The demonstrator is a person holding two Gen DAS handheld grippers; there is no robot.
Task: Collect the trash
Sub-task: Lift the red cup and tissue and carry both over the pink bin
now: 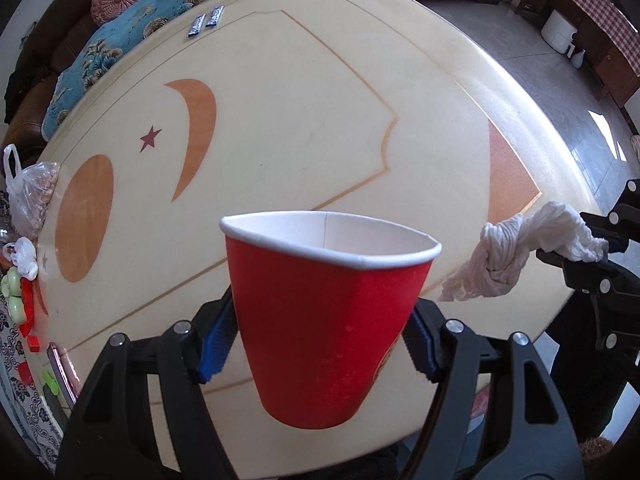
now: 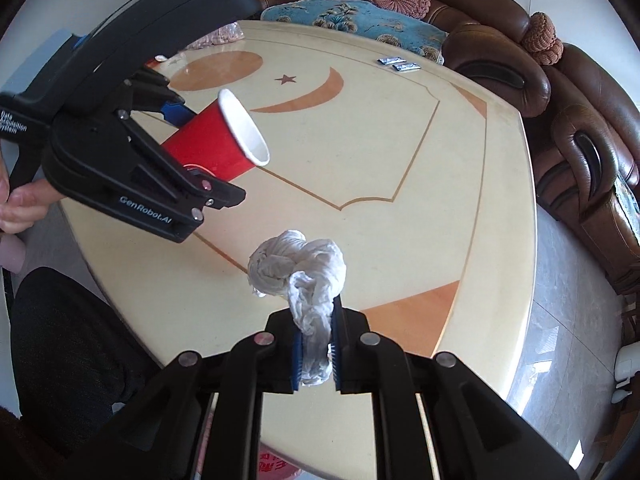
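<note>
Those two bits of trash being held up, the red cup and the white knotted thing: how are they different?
The red cup is stiff paper, squeezed oval; the knotted white bag is limp and crumpled. The left tool spans the cup's sides; the right tool pinches only the bag's tail. Both are held above the table.

Two black hand-held grippers with blue pads

The left gripper [image 2: 200, 152] has a matte black plastic body with ribbed blue pads [image 1: 216, 344] on its fingers, round silver rivets at the linkage pivots, and white lettering along its side reading "GenRobot.AI" and "Data Acquisition System". The right gripper [image 2: 316, 344] is built alike: black angular link arms, silver pivot pins, blue toothed pads. The person wears dark, finely textured trousers [image 2: 72, 352].
</note>
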